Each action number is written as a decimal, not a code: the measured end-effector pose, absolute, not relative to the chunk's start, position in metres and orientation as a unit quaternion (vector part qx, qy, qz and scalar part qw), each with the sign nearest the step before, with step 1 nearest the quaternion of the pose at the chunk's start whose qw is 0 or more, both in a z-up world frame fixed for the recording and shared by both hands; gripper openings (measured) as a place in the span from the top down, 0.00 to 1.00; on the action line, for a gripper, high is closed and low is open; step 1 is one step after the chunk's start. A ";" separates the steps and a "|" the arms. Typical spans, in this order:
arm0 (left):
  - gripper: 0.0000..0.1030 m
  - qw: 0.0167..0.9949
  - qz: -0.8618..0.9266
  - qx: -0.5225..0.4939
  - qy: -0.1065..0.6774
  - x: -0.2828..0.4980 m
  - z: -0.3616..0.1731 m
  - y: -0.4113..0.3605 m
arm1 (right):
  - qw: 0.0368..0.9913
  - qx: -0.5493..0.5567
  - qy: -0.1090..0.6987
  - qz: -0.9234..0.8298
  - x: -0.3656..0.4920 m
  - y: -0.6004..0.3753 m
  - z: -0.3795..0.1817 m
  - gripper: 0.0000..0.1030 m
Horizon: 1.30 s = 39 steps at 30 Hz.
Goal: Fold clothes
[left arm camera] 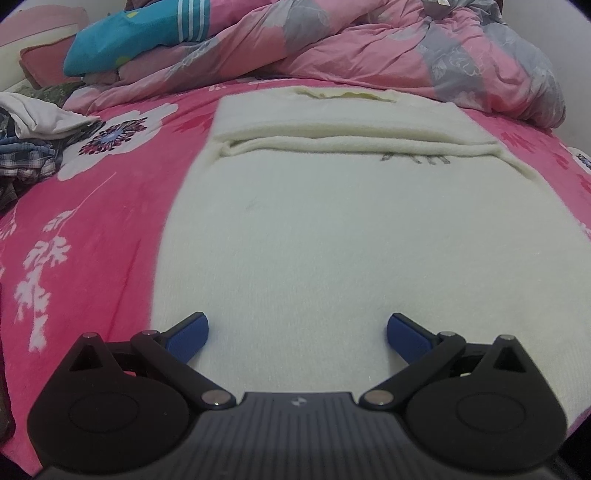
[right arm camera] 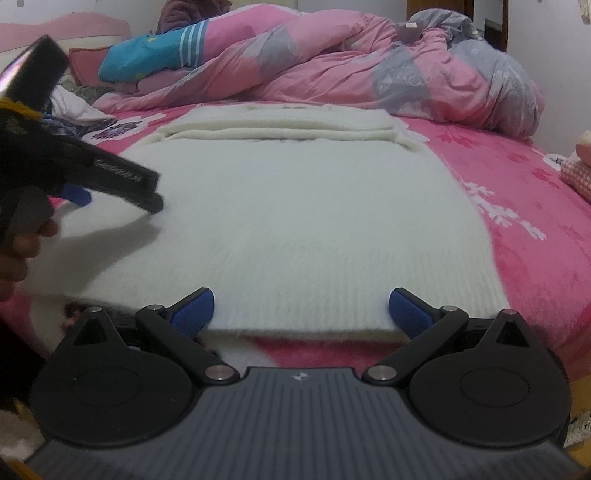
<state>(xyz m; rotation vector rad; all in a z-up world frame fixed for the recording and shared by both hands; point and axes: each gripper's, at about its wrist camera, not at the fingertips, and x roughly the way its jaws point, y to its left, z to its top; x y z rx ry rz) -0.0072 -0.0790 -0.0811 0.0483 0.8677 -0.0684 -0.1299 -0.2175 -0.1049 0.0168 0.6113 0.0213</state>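
A cream knitted sweater point(left arm camera: 332, 229) is spread flat across the middle of both views, on a pink floral bedsheet point(left arm camera: 92, 229). Its far part, in the upper centre of the frame, is seen folded over in layered bands, and its ribbed hem lies nearest the cameras.

The left gripper point(left arm camera: 297, 336) is held low over the near part of the sweater at the bottom centre of the left wrist view; its jaws are spread wide, with only the knit seen between the blue pads point(left arm camera: 188, 338). In the right wrist view the same tool is seen from the side at the left edge, just above the sweater's left part, with a hand point(right arm camera: 22, 243) partly visible behind it.

The right gripper point(right arm camera: 301, 314) is placed at the hem at the bottom centre of its view, jaws wide apart, the hem edge lying between the fingers; contact cannot be told.

A rumpled pink and grey duvet point(right arm camera: 369, 62) is piled along the top of the frame, a blue striped garment point(left arm camera: 140, 33) at upper left, and loose clothes point(left arm camera: 33, 140) at the left edge.
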 end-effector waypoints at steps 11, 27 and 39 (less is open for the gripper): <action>0.00 0.912 -0.035 0.028 0.407 -0.014 -0.083 -0.078 | 0.926 0.136 0.332 0.113 -0.140 -0.200 -0.111 0.01; 0.00 0.931 -0.023 0.068 0.358 -0.047 -0.067 -0.077 | 0.908 0.210 0.327 0.155 -0.131 -0.221 -0.117 0.01; 0.00 0.925 -0.017 0.015 0.378 -0.076 -0.054 -0.041 | 0.909 0.202 0.330 0.154 -0.132 -0.215 -0.114 0.01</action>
